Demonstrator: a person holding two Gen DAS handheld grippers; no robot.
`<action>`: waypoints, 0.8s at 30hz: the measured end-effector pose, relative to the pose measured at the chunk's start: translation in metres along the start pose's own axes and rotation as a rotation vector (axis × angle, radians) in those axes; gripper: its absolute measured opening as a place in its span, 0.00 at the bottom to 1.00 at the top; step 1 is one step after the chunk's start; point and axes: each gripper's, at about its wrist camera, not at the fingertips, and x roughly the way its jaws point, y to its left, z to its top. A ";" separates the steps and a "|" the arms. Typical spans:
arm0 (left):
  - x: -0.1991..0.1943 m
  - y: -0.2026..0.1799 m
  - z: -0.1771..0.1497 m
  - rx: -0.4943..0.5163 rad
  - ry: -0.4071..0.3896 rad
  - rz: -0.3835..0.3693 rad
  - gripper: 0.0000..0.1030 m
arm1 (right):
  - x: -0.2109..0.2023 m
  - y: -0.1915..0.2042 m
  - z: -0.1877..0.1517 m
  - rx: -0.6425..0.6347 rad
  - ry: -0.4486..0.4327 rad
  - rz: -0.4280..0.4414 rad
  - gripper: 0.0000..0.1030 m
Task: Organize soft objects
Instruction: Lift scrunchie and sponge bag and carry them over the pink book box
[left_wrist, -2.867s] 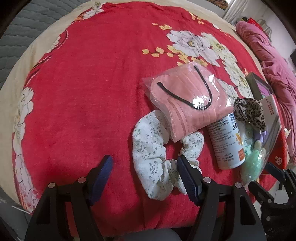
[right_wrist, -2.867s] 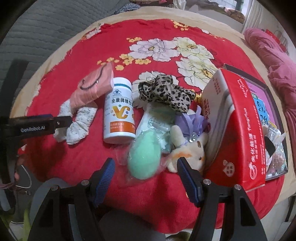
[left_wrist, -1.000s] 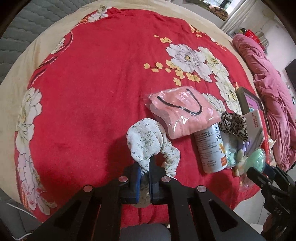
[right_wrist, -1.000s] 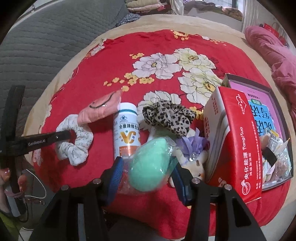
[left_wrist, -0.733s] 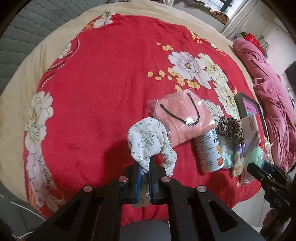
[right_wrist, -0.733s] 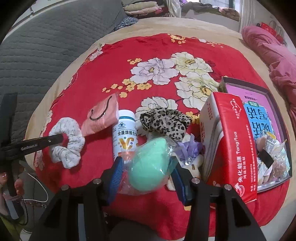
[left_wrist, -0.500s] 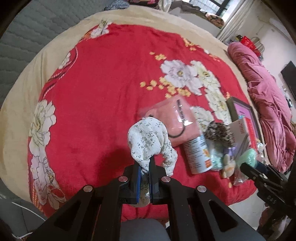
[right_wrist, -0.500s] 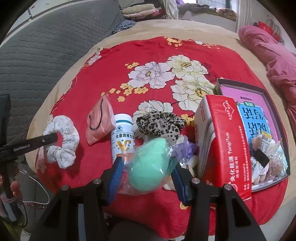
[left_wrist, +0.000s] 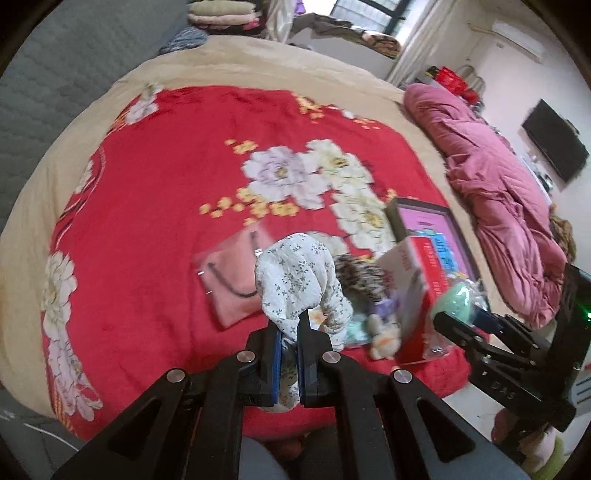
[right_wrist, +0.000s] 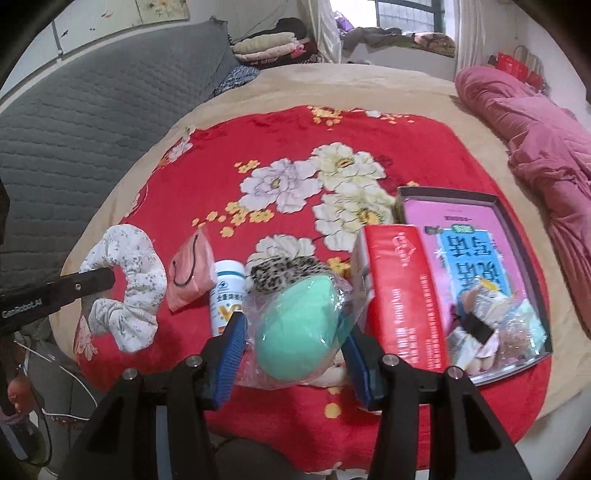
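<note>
My left gripper (left_wrist: 288, 328) is shut on a white floral scrunchie (left_wrist: 295, 280) and holds it up above the red blanket; the scrunchie also shows in the right wrist view (right_wrist: 129, 284). My right gripper (right_wrist: 291, 332) is shut on a green egg-shaped sponge in a clear bag (right_wrist: 299, 328), lifted off the bed; the sponge shows in the left wrist view (left_wrist: 456, 301). A leopard scrunchie (right_wrist: 284, 273), a pink bagged mask pack (right_wrist: 192, 273) and a small plush toy (left_wrist: 384, 332) lie on the blanket.
A white supplement bottle (right_wrist: 227, 291) lies beside the mask pack. A red carton (right_wrist: 402, 295) stands next to an open box (right_wrist: 495, 199) with a pink-blue print and small items. A pink quilt (right_wrist: 546, 140) lies at the right. A grey headboard (right_wrist: 92, 103) is at the left.
Both grippers have risen higher and pulled back from the bed, each carrying its object. The views now take in more of the room.
</note>
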 end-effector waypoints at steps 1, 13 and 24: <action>-0.001 -0.006 0.001 0.010 -0.003 -0.005 0.06 | -0.004 -0.004 0.001 0.008 -0.007 0.002 0.50; -0.009 -0.090 0.017 0.140 -0.026 -0.071 0.06 | -0.040 -0.054 0.005 0.082 -0.070 -0.052 0.49; -0.012 -0.153 0.025 0.224 -0.042 -0.113 0.06 | -0.069 -0.095 0.009 0.141 -0.117 -0.081 0.49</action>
